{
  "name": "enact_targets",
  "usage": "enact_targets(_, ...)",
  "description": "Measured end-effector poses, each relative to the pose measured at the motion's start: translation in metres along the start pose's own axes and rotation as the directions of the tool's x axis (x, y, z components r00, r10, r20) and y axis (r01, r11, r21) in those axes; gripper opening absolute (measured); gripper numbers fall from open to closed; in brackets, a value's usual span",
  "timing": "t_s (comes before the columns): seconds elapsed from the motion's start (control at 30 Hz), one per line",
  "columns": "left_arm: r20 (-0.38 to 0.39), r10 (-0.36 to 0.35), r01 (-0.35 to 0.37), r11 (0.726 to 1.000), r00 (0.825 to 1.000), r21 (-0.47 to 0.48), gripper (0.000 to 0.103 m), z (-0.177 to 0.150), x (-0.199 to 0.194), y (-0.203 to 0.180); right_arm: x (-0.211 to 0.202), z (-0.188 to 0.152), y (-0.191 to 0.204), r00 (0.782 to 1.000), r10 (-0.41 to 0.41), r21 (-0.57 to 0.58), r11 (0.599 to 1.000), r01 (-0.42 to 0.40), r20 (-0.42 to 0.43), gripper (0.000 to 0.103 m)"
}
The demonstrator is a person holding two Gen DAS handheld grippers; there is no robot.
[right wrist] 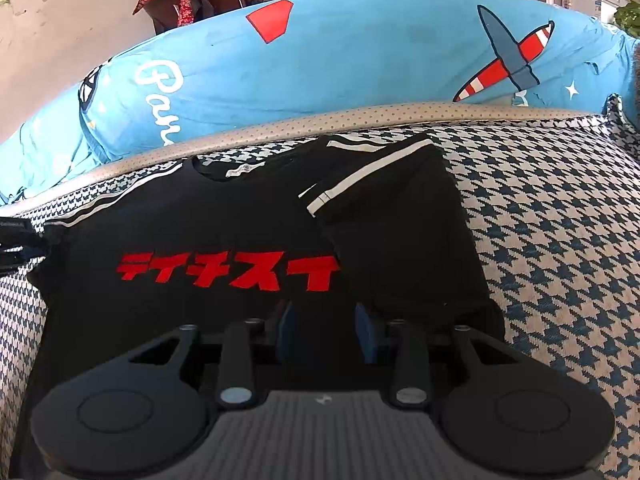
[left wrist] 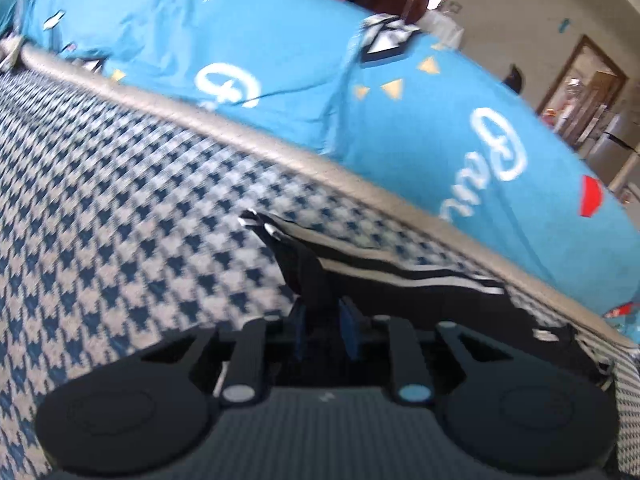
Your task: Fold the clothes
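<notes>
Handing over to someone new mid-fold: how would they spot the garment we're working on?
Find the big blue printed cushion; before it lies a houndstooth cover. On that cover lies the black T-shirt, its right sleeve already folded inward. Red block lettering on the chest and white sleeve stripes set it apart.

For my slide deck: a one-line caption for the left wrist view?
Left gripper shut on the striped sleeve of a black T-shirt on a houndstooth cover.

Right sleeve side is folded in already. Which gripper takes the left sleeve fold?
Left. The left gripper is already shut on the black t-shirt at its striped sleeve. The right gripper sits mid-hem, gripping no sleeve.
</notes>
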State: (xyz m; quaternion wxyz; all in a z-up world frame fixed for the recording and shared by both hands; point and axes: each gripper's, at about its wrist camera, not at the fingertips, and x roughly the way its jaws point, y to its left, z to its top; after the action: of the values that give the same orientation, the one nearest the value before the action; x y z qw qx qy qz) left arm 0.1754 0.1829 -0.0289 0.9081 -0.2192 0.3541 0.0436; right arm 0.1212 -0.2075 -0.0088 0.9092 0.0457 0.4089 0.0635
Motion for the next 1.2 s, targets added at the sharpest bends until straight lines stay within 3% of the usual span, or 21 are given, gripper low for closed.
enact_targets(0.17,-0.014,-0.115,0.116,0.991,0.993,0.073,0.018,-0.009,-0.007,-0.033,0.0,0.001,-0.001,1.0,0.001,-0.001,1.0,-0.001,0.001,0.035)
enact_targets(0.27,-0.071,-0.18,0.188,0.973,0.981,0.132,0.018,-0.024,-0.003,-0.056,0.0,0.001,0.0,1.0,0.0,-0.002,1.0,0.0,0.0,0.035)
enact_targets(0.4,-0.164,-0.195,0.23,0.946,0.967,0.23,0.019,-0.046,0.007,-0.08,0.001,0.001,0.0,1.0,-0.002,-0.005,1.0,0.002,0.001,0.035)
enact_targets(0.5,-0.165,-0.207,0.244,0.938,0.964,0.247,0.037,-0.051,0.003,-0.084,0.0,0.001,-0.001,1.0,-0.002,-0.001,1.0,0.002,0.001,0.035)
enact_targets(0.63,-0.085,-0.196,0.211,0.947,0.977,0.24,0.057,-0.044,-0.011,-0.077,-0.001,0.002,-0.002,1.0,0.001,0.003,1.0,-0.001,0.003,0.035)
enact_targets(0.8,-0.047,-0.147,0.154,0.961,0.988,0.228,0.067,-0.037,-0.009,-0.07,0.0,0.001,-0.001,1.0,0.001,-0.001,1.0,-0.001,-0.002,0.035)
enact_targets(0.97,-0.008,-0.098,0.096,0.95,0.995,0.298,0.077,-0.039,-0.004,-0.081,0.002,0.001,0.002,1.0,0.007,0.0,1.0,-0.007,-0.011,0.035)
enact_targets(1.07,0.026,-0.085,0.074,0.949,0.996,0.305,0.092,-0.039,0.0,-0.088,0.002,0.0,0.003,1.0,0.008,-0.01,1.0,-0.008,-0.012,0.035)
enact_targets(1.2,0.074,0.003,-0.029,0.933,0.997,0.36,0.094,-0.041,0.012,-0.1,0.002,0.0,0.001,1.0,0.01,-0.001,1.0,-0.01,-0.018,0.035)
